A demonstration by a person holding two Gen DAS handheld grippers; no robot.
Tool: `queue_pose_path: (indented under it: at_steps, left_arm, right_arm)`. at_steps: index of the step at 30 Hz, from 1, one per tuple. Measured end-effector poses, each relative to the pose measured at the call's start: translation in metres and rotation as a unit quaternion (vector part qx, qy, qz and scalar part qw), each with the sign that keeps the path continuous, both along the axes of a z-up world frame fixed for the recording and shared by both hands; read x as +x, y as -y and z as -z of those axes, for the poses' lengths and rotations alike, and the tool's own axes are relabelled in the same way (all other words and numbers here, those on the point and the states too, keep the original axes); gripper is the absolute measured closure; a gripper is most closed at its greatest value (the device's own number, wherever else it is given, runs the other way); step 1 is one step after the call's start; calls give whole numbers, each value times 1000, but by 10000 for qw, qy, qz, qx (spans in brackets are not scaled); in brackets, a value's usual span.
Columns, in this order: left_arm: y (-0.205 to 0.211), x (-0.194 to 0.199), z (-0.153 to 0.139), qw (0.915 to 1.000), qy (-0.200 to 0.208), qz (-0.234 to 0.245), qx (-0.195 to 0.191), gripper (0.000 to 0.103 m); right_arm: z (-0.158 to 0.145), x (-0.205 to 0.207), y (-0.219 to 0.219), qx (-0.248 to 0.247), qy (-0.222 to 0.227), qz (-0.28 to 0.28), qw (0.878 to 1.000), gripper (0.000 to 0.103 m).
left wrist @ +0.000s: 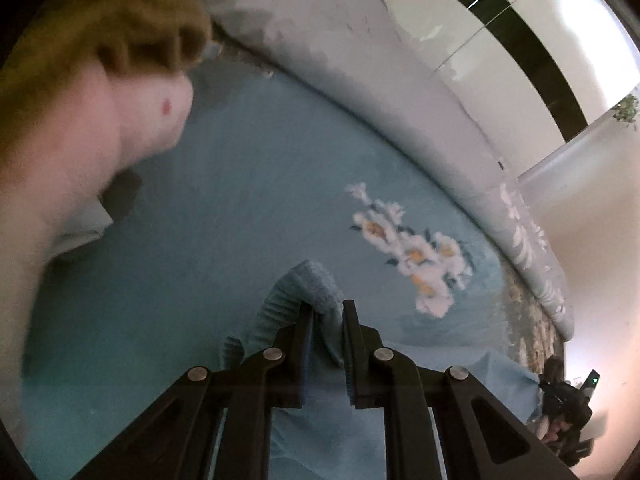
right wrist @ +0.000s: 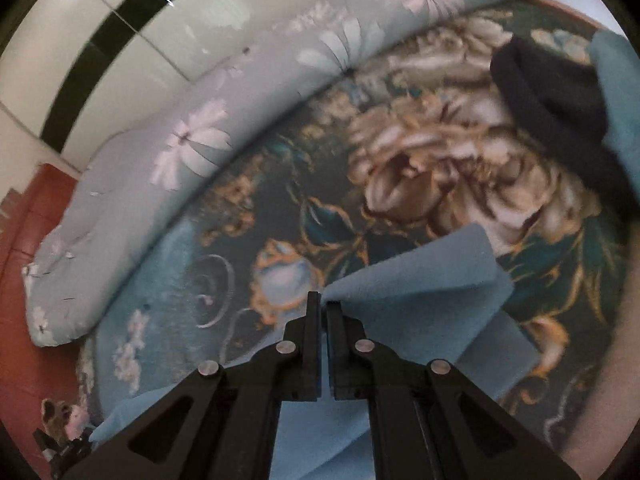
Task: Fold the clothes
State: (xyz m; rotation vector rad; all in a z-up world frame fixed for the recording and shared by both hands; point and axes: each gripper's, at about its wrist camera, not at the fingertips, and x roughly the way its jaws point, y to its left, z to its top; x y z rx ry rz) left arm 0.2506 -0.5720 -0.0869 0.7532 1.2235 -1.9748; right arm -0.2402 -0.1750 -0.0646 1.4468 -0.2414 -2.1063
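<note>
Both the left gripper [left wrist: 327,308] and the right gripper [right wrist: 323,300] pinched edges of 1 light-blue garment [right wrist: 420,304], lifted above the floral bedspread [right wrist: 400,168]; soft and limp, it probably handled best by its corners.

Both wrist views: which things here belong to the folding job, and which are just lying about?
Part of the job:
- light blue garment, its ribbed edge in the left gripper, a smooth edge in the right gripper

Just lying about:
- floral blanket
- rolled floral quilt
- black garment
- tan and pink cloth
</note>
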Motion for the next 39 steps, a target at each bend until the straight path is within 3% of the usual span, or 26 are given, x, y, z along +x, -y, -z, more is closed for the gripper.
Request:
queue_pose_path:
  at_steps: [5, 8, 10, 11, 12, 14, 15, 18, 21, 26, 28, 31, 32, 33, 34, 35, 37, 39]
  left_arm:
    - [-18, 7, -13, 9991, -190, 272, -276, 71]
    - [-34, 11, -36, 9961, -279, 462, -697, 49]
    - [-51, 19, -52, 9928, -269, 500, -1056, 44]
    - [-58, 25, -52, 9933, -229, 361, -1071, 41]
    - [-64, 31, -52, 9937, -189, 222, -1086, 39]
    - [-77, 43, -52, 9937, -109, -57, -1116, 36]
    - [-83, 49, -49, 9940, -86, -215, -1071, 36]
    - [-83, 58, -11, 9970, -287, -660, -302, 36]
    - [-77, 65, 20, 9926, -469, -1063, 341, 36]
    - [-68, 63, 30, 9836, -931, -1443, 545, 34]
    - [-65, 59, 29, 9837, -898, -1471, 511, 34]
    - [-65, 55, 27, 9833, -849, -1544, 459, 38]
    - [-66, 55, 27, 9824, -835, -1613, 435, 43]
    - [-66, 55, 26, 9816, -813, -1677, 409, 62]
    - [-67, 56, 25, 9815, -772, -1710, 371, 71]
    - [-69, 56, 23, 9820, -782, -1693, 317, 73]
    - [-73, 56, 20, 9827, -801, -1659, 208, 89]
    - [-80, 61, 12, 9833, -825, -1623, 21, 90]
  right_arm:
    - [7, 4, 3, 209, -111, -146, 9996, 100]
    - [-2, 13, 2, 174, -273, -318, 9990, 97]
    - [-11, 22, -1, 34, -395, -476, 9981, 82]
    - [-16, 27, -3, -87, -467, -554, 9973, 60]
    - [-22, 35, -7, -206, -582, -615, 9962, 48]
    - [-33, 51, -18, -403, -829, -721, 9931, 48]
    - [-37, 59, -27, -472, -926, -764, 9916, 47]
    - [-38, 80, -50, -643, -1019, -845, 9891, 42]
    - [-32, 93, -72, -745, -937, -817, 9894, 40]
    - [-22, 104, -109, -809, -761, -600, 9920, 40]
    - [-19, 106, -119, -855, -711, -536, 9924, 40]
    - [-15, 110, -127, -900, -626, -508, 9927, 40]
    - [-13, 110, -128, -903, -593, -504, 9929, 40]
    - [-11, 111, -128, -904, -557, -498, 9931, 40]
    - [-9, 111, -129, -904, -522, -499, 9933, 40]
    - [-7, 111, -129, -902, -490, -499, 9935, 40]
    - [-4, 113, -129, -907, -437, -494, 9937, 40]
    - [-2, 114, -130, -932, -401, -485, 9937, 40]
